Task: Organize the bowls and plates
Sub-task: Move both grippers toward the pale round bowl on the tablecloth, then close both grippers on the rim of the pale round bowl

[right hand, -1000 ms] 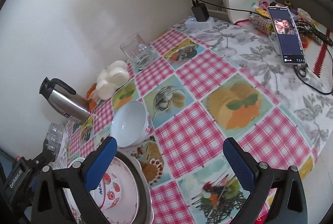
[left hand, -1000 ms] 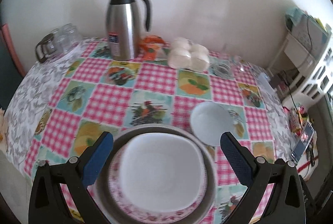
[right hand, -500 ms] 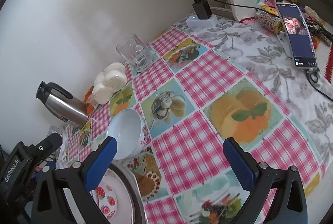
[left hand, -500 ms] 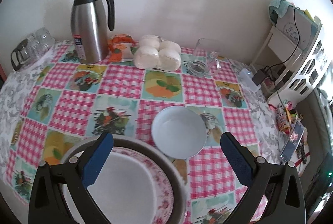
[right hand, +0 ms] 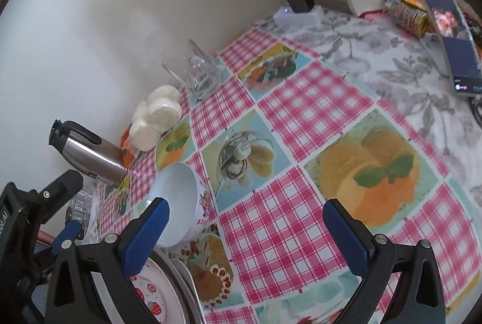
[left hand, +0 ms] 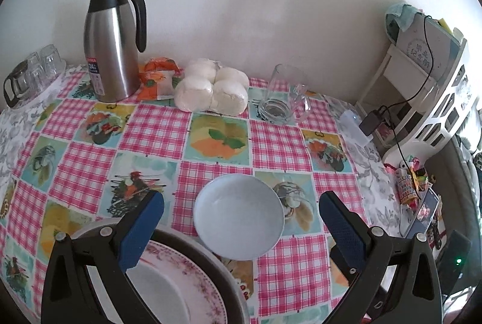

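**Both tools empty; loose bowl lined up for pickup**

Left gripper: jaws stand wide apart, nothing held. Nearest to it, low and under its left finger, sits the plate stack: a white dish on a pink-patterned plate, inside a grey rimmed outer plate. Just ahead, framed between the two blue pads but touched by neither, stands the white bowl, upright and empty on the checked tablecloth. Its near edge appears to overlap the stack's rim in this view; whether they touch cannot be told.

Right gripper: jaws likewise spread, empty. The same bowl lies just past its left finger, outside the gap; bare cloth fills the space between its pads. A strawberry-printed dish shows low beside that finger, in the stack.

Beyond the bowl, well ahead of the left jaws: a bag of white buns and a glass mug, with a steel thermos jug ahead to the left, all against the wall. A phone lies far ahead to the right of the right jaws.

Judgement: the step in hand is the approach to the bowl, the one piece not yet stacked. The next move likely calls for the left tool to advance, take the bowl by its rim and wall with a firm close, lift clear of the grey rim, then set it centred on the stack. The glazed wall may slip.
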A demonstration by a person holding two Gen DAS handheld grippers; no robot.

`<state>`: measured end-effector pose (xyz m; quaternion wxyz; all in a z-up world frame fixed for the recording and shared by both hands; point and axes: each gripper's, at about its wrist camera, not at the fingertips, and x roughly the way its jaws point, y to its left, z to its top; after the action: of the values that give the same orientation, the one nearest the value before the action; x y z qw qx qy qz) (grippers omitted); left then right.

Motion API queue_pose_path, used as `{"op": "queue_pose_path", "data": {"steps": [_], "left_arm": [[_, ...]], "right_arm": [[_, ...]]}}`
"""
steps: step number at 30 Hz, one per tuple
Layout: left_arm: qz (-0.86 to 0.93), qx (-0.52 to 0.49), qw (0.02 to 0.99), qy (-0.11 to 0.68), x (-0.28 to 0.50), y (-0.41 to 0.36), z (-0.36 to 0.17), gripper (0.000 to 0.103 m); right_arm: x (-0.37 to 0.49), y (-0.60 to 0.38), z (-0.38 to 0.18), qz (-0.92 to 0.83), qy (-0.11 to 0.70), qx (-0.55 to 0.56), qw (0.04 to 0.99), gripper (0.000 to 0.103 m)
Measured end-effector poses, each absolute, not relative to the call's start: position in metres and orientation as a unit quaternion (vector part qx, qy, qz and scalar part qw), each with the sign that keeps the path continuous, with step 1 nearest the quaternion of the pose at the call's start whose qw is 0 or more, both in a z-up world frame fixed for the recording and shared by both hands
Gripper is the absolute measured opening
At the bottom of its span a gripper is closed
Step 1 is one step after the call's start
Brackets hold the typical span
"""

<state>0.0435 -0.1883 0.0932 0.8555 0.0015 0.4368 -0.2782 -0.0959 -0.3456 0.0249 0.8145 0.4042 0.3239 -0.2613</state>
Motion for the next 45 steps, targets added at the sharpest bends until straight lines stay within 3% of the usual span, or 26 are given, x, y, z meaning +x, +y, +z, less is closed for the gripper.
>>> {"op": "queue_pose_path", "data": {"steps": [38, 45], "left_arm": [[-0.172, 0.113, 0.857, 0.472, 0.061, -0.232, 0.028, 0.102], [-0.171, 0.112, 0.856, 0.475, 0.064, -0.231, 0.027, 0.102]], "right_arm": [[-0.016, -0.342, -0.032, -0.228, 0.411, 0.367, 0.803, 0.102], [-0.011, -0.336, -0.03, -0.217, 0.406, 0.369, 0.807, 0.08]]}}
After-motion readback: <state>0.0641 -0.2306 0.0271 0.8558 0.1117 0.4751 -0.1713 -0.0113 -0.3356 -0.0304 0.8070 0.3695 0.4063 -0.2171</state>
